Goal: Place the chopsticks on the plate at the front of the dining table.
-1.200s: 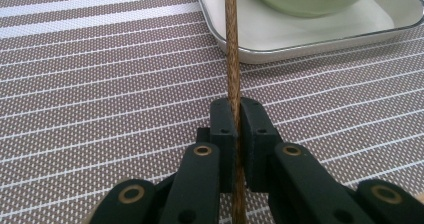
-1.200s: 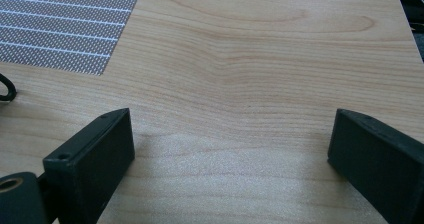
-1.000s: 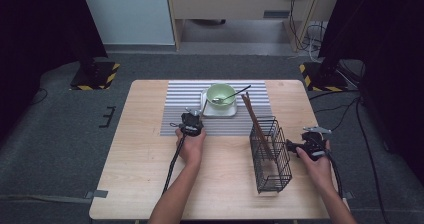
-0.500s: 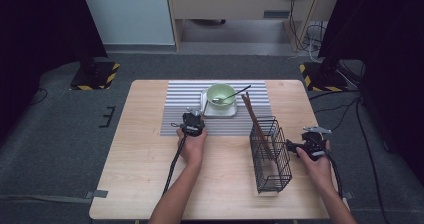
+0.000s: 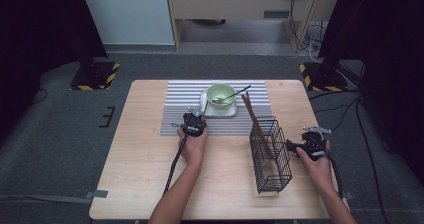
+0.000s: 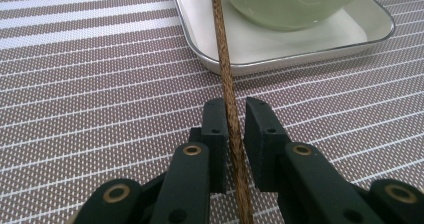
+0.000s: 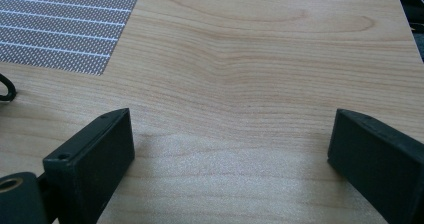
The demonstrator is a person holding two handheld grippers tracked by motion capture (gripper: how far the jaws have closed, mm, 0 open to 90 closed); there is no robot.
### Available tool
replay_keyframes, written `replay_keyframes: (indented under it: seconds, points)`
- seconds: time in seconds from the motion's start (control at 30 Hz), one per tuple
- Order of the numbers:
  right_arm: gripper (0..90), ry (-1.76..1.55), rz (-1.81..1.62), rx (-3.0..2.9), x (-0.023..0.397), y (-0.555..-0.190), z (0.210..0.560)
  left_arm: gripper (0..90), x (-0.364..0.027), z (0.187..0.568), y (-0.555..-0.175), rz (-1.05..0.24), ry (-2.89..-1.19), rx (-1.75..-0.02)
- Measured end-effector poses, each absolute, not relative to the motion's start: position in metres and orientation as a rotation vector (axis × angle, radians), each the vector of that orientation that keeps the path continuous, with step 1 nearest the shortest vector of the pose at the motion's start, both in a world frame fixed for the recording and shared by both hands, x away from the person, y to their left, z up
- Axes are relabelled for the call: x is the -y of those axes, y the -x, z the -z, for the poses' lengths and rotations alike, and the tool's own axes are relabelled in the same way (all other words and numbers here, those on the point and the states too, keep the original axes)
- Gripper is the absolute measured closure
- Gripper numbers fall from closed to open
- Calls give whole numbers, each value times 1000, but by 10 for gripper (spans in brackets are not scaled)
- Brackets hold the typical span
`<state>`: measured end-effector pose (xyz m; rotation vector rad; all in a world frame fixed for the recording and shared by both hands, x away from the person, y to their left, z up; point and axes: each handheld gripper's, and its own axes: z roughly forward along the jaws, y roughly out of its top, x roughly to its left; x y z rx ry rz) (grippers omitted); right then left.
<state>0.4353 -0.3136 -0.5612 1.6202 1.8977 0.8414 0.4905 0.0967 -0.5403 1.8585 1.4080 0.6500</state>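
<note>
From above, the left gripper (image 5: pixel 194 122) sits mid-frame just below the tray (image 5: pixel 206 112). Its own view shows the jaws just easing apart, the brown chopstick (image 6: pixel 226 69) running loose between them up onto the tray rim, apparently set down. The right gripper (image 7: pixel 230 149) waits, jaws spread wide over bare table (image 7: pixel 260 59).

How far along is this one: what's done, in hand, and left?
Done: a spoon rests in the green bowl on the tray. In hand: a chopstick lies across the tray rim, between the left gripper's jaws, which have just been opening. Left: probably the chopsticks in the wire basket; the right gripper is open.
</note>
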Motion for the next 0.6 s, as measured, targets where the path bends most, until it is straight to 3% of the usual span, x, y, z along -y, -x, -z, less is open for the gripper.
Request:
replay_keyframes:
  seconds: [0.13,0.33,0.6]
  points:
    - [47,-1620,-841,-1897,314,-435,561,685,-95,540,-488,-686,-1853,-1400]
    - [47,-1621,-842,-1897,314,-435,561,605,-97,534,-482,-704,-1853,-1379]
    - [45,-1621,-837,-1896,313,-435,561,610,-105,533,-473,-672,-1863,-1395]
